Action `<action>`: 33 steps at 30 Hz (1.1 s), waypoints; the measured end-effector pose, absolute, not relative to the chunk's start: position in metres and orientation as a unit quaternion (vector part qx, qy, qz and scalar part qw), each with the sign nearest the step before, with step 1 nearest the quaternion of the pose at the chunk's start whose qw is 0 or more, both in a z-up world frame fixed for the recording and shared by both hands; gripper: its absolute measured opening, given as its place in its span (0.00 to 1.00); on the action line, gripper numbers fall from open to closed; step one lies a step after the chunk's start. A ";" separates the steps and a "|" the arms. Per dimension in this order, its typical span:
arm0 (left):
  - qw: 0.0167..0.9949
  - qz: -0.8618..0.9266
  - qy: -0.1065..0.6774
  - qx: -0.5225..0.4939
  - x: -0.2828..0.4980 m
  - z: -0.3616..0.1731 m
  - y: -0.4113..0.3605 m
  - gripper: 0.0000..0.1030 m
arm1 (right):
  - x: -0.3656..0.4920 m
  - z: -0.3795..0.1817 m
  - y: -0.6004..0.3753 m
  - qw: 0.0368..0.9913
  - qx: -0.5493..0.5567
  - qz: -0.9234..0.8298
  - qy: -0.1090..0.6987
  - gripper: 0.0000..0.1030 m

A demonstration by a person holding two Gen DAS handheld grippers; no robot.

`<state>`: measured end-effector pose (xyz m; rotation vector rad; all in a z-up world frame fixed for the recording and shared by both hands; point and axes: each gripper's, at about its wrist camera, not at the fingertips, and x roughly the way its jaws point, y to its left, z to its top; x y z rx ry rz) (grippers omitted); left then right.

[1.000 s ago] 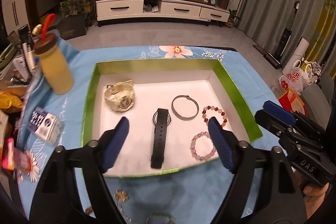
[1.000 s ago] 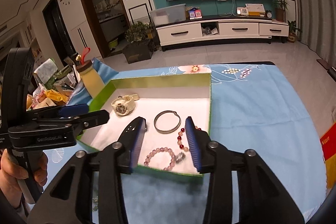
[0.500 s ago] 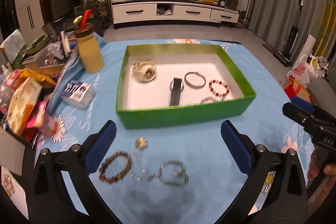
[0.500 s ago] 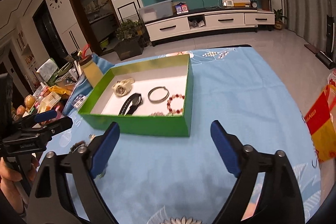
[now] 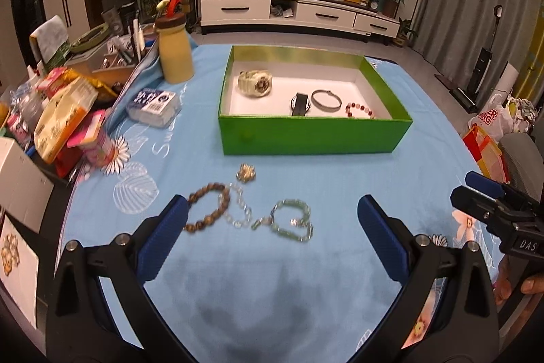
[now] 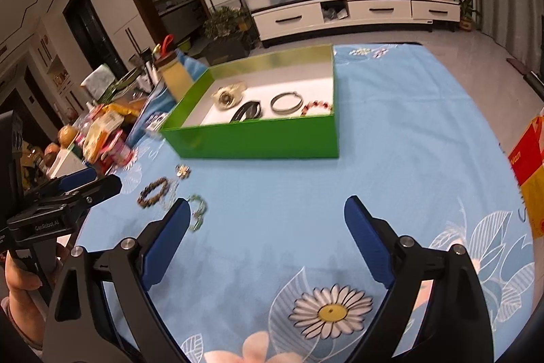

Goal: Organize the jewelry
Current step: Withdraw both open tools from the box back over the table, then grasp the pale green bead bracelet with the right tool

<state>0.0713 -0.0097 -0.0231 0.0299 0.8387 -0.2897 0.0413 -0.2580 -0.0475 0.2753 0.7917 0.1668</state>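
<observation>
1. My left gripper (image 5: 272,223) hangs with fingers spread wide and empty over the blue floral tablecloth (image 5: 340,179) — the pale green beaded bracelet (image 5: 292,220) lies between its tips, at lower centre of its view.
2. The brown beaded bracelet (image 5: 207,206) sits just left, by the left pad.
3. My right gripper (image 6: 265,220), equally open, holds nothing — it is farther off.
4. The green cardboard box (image 5: 312,135) waits beyond, upper centre.
</observation>
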 end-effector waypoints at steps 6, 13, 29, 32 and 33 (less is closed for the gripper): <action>0.904 -0.126 0.409 -0.013 0.060 -0.026 0.013 0.98 | 0.032 -0.051 -0.251 0.906 0.132 0.088 0.392 0.90; 0.902 -0.071 0.419 -0.073 0.054 -0.035 0.074 0.98 | 0.023 -0.055 -0.252 0.903 0.137 0.088 0.397 0.90; 0.881 -0.008 0.459 -0.117 0.026 -0.083 0.145 0.98 | 0.022 -0.083 -0.236 0.887 0.134 0.115 0.427 0.90; 0.883 -0.024 0.456 -0.104 0.031 -0.084 0.132 0.98 | 0.023 -0.087 -0.227 0.885 0.127 0.125 0.430 0.90; 0.884 -0.028 0.455 -0.101 0.033 -0.084 0.128 0.98 | 0.024 -0.088 -0.223 0.885 0.123 0.129 0.431 0.90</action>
